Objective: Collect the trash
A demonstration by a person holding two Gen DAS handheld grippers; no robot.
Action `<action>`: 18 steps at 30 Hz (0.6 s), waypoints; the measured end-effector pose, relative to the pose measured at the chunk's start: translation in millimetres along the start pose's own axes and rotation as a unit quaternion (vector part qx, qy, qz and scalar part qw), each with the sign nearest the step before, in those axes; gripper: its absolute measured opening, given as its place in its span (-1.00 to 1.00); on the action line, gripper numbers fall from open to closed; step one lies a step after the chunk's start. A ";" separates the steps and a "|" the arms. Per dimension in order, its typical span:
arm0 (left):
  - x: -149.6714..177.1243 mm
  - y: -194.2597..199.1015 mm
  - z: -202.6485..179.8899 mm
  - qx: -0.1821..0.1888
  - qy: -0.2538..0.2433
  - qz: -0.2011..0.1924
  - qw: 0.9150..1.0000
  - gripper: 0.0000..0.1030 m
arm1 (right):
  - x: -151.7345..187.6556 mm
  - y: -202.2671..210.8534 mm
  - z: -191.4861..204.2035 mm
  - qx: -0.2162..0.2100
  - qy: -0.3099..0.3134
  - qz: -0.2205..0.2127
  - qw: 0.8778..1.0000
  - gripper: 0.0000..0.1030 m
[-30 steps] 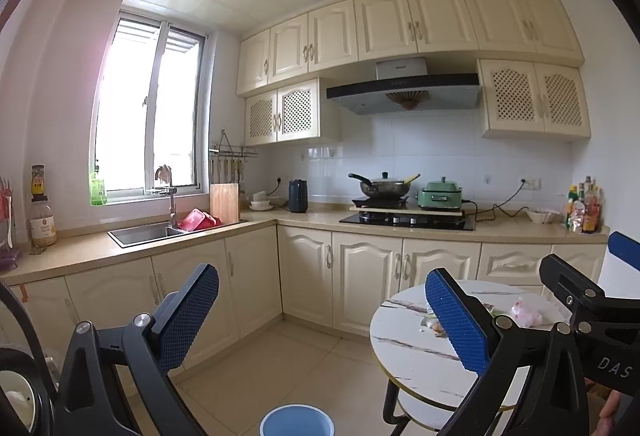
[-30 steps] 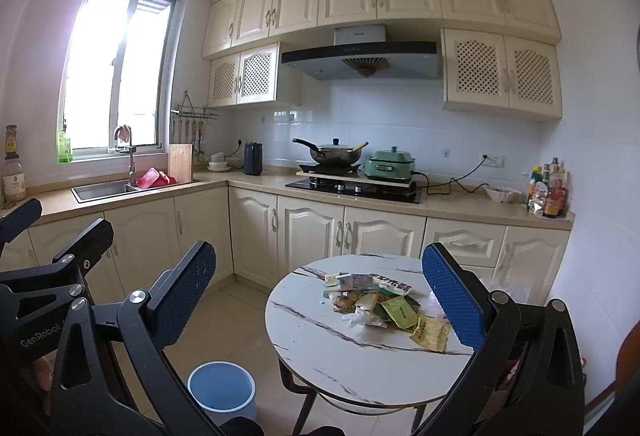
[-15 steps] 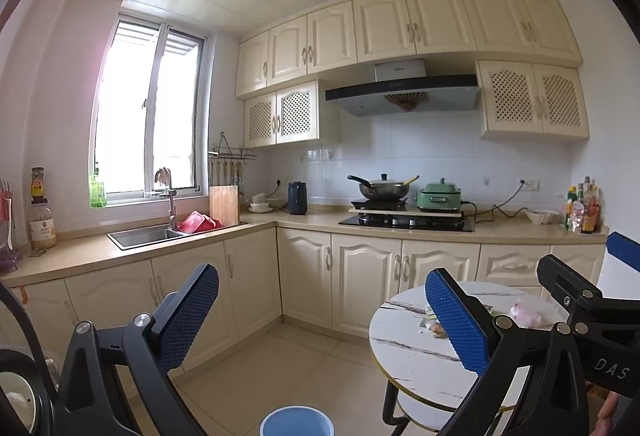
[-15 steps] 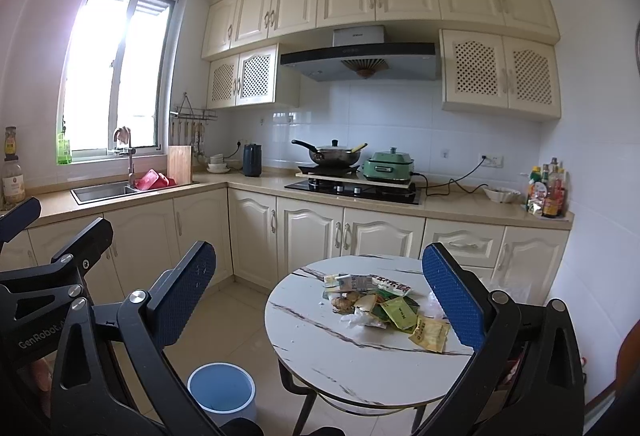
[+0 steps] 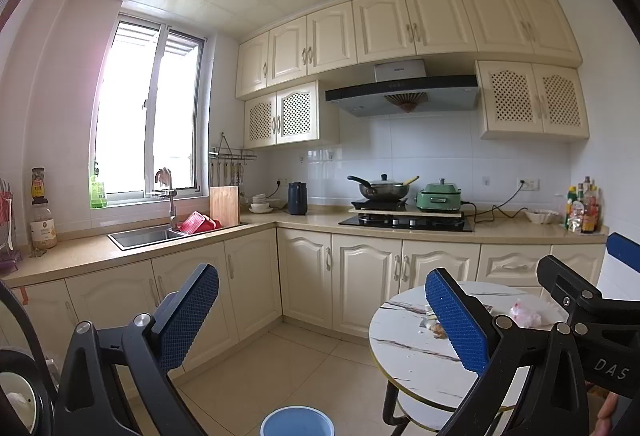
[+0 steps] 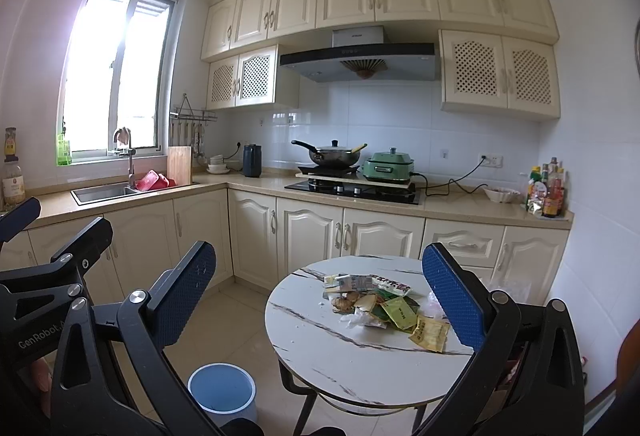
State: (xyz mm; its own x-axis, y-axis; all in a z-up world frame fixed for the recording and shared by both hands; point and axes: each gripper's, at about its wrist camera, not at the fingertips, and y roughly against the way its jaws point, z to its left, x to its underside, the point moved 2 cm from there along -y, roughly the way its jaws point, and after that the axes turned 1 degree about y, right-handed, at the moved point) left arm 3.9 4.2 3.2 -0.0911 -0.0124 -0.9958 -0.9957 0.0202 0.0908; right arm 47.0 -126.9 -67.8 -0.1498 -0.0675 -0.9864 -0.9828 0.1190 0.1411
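The heap of mixed trash point(image 6: 380, 306), made up of printed wrappers, green and yellow sachets, crumpled white plastic and some brownish food scraps, lay on the round white marble-patterned table point(image 6: 360, 356), toward its far right part. A light blue round plastic bin point(image 6: 222, 390) stood on the tiled floor just beside the table's left edge, low and to the left of the heap.

The right gripper point(image 6: 320, 308) was held up in the air with its 2 blue-padded fingers point(image 6: 454, 300) spread wide and nothing between them. In the right wrist view the heap sat ahead and slightly below, framed in the gap and nearer the right-hand finger. The left gripper point(image 5: 320, 320) was likewise wide apart and empty, and in its view the table lay off to the right, with only a pale pink crumpled bag point(image 5: 526, 316) and a few scraps showing past its right-hand finger.

By that reckoning the right gripper looked the nearer and better aligned of the 2, so a forward and downward reach from it seemed the likely opening move. The heap spread roughly from back left to front right, and the yellow sachet point(image 6: 431, 334) at its near right end looked easiest to pinch first. No trash appeared collected yet; the bin's inside looked empty.
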 end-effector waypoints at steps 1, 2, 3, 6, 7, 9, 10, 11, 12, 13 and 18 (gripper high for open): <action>-0.1 0.1 0.0 0.000 0.000 0.000 1.000 0.99 | -0.3 0.1 -0.1 0.000 0.000 0.000 1.000 1.00; -0.2 0.0 -0.2 -0.001 -0.001 0.000 1.000 0.99 | -0.4 0.1 -0.1 -0.001 0.000 0.000 1.000 1.00; -0.1 -0.1 0.0 -0.001 -0.001 0.000 1.000 0.99 | -0.5 0.1 -0.1 -0.001 0.000 0.001 1.000 1.00; -0.3 0.6 0.6 0.000 0.000 0.001 1.000 0.99 | -0.7 0.7 -0.5 -0.001 0.000 0.001 1.000 1.00; -0.9 1.1 0.7 0.000 -0.001 0.000 1.000 0.99 | -0.7 0.7 -0.4 -0.001 -0.001 0.001 1.000 1.00; -1.7 1.8 1.0 -0.001 -0.001 0.000 1.000 0.99 | -0.7 0.6 -0.6 -0.001 0.000 0.002 1.000 1.00; -1.0 1.4 0.9 0.000 0.000 0.000 1.000 0.99 | -0.6 0.6 -0.7 -0.001 -0.001 0.002 1.000 1.00; -1.4 1.5 1.1 0.000 -0.001 0.000 1.000 0.99 | -0.6 0.7 -0.7 -0.001 -0.001 0.001 1.000 1.00; -1.0 1.3 0.9 0.000 -0.001 0.001 1.000 0.99 | -0.5 0.8 -1.1 -0.001 -0.001 0.001 1.000 1.00; -0.9 0.9 0.7 0.000 -0.001 0.001 1.000 0.99 | -0.6 0.4 -0.9 -0.002 -0.001 0.001 1.000 1.00; -0.7 0.0 0.7 0.000 -0.001 0.002 1.000 0.99 | 0.7 0.5 -1.0 -0.002 -0.001 0.001 1.000 1.00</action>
State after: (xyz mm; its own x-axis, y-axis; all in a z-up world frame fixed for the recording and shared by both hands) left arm 4.0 4.9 3.8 -0.0948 -0.0101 -0.9954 -0.9953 0.0200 0.0946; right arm 46.2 -127.9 -68.3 -0.1519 -0.0649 -0.9863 -0.9828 0.1161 0.1437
